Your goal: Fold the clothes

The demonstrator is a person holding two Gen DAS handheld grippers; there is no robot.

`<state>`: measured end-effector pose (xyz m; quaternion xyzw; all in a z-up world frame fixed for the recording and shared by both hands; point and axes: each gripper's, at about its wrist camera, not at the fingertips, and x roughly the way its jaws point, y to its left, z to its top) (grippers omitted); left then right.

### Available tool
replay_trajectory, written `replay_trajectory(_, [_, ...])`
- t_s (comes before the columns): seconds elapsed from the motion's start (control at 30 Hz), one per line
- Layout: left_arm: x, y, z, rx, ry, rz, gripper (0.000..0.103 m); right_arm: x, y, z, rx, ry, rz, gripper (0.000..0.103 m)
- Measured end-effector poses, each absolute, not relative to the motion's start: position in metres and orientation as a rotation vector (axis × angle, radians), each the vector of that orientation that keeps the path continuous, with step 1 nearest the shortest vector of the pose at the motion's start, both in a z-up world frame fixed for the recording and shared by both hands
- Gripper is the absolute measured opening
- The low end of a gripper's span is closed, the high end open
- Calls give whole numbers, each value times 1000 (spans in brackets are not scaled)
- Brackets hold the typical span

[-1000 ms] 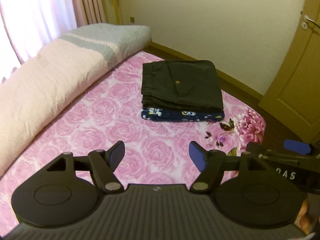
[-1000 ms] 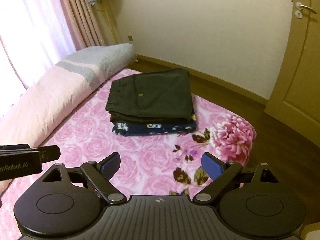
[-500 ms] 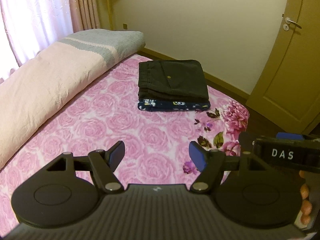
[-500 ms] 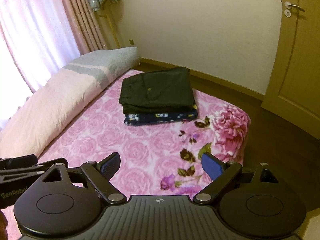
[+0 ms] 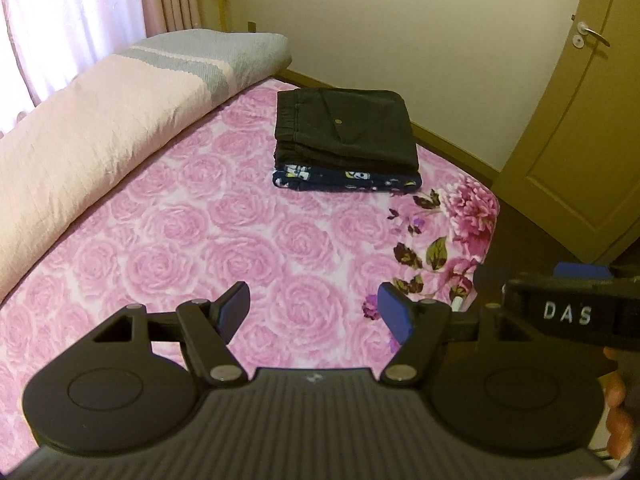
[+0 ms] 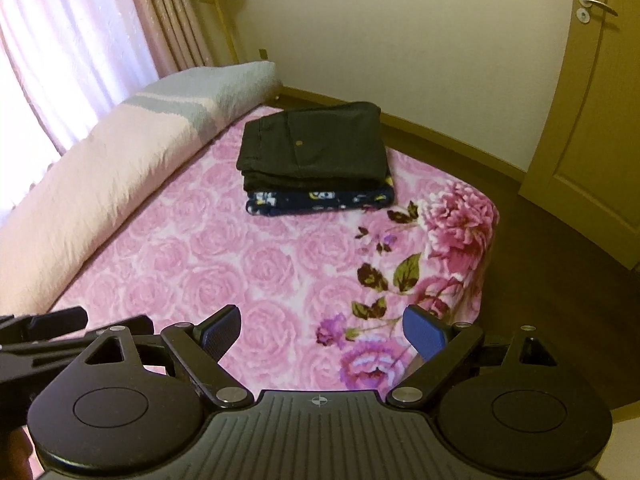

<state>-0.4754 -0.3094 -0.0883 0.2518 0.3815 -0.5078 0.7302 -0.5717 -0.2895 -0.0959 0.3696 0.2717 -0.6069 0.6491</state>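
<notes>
Bedroom, cream walls, with a bed under a pink rose-print blanket (image 5: 168, 240) filling most of both views. Folded dark trousers (image 5: 344, 128), one small brass button showing on top, lie squared on a folded navy printed garment (image 5: 344, 178); the two make one neat stack toward the far end of the blanket, near the big magenta flower at its corner. Stack sits flat, edges roughly aligned, with the navy piece showing along the near edge under the trousers. Pale pink quilt (image 5: 92, 128), rolled long, runs down the window side of the bed, a grey-and-pink striped towel (image 5: 216, 54) over its far end; neither touches the stack. Sheer pink curtains (image 6: 60, 60) behind. Wooden door (image 6: 592, 120) with a lever handle to the right of the bed, dark wood floor below it. Left gripper (image 5: 314, 312) hovers over the near part of the blanket, blue pads spread wide, only blanket between them, well apart from the stack. Right gripper (image 6: 322, 330) likewise spread wide and holding nothing, over the flower border of the blanket. Each gripper shows at the edge of the other's view, side by side; fingertips of a hand (image 5: 618, 420) peek out at the lower right edge of the left view.
</notes>
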Motion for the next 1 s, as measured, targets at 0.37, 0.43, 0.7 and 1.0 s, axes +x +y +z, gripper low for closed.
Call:
replay_trajectory(0.37, [-464, -350, -97, 562, 848, -1109, 67, -588, -333, -113, 866, 641, -1384, 91])
replay_trajectory(0.43, [-463, -360, -97, 563, 852, -1110, 67, -591, -343, -114, 869, 647, -1381, 91])
replay_trajectory(0.7, [-465, -395, -100, 575, 881, -1106, 67, -605, -377, -120, 893, 673, -1367, 91])
replay_trajectory(1.0, [-471, -432, -112, 589, 916, -1095, 67, -622, -412, -134, 927, 718, -1339, 91])
